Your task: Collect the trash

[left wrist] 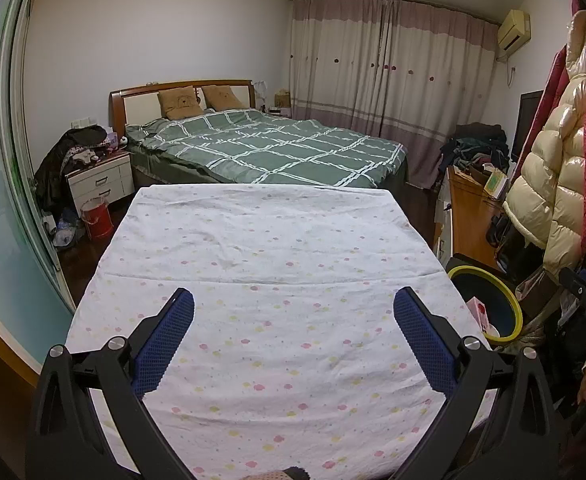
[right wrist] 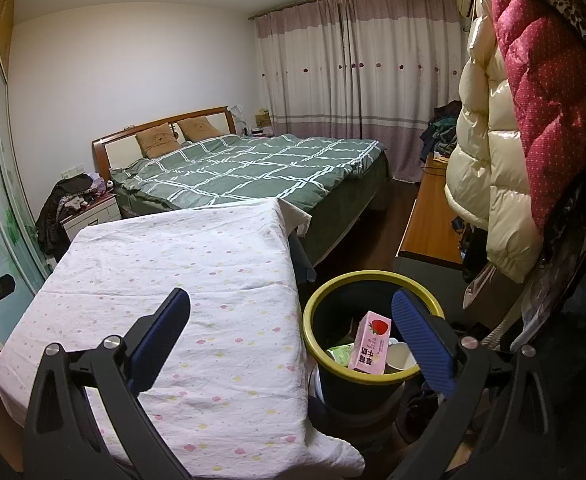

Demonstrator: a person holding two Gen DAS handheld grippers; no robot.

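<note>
A dark bin with a yellow rim [right wrist: 313, 312] stands on the floor just right of the table. Inside it lean a pink strawberry milk carton [right wrist: 371, 342], a white cup [right wrist: 399, 356] and a green packet [right wrist: 343, 354]. My right gripper [right wrist: 291, 306] is open with nothing between its fingers, hanging over the table's right edge and the bin. The left wrist view shows the same bin [left wrist: 511, 300] at the right with the pink carton [left wrist: 480, 312] peeking out. Above the table's near half my left gripper [left wrist: 293, 304] is open and holds nothing.
The table carries a white cloth with small coloured dots [left wrist: 253, 240]. Beyond it stands a bed with a green checked quilt [left wrist: 277, 148]. Padded coats [right wrist: 493, 140] hang at the right over a wooden cabinet [right wrist: 429, 220]. A red bucket [left wrist: 97, 216] sits beside a white nightstand [left wrist: 99, 178].
</note>
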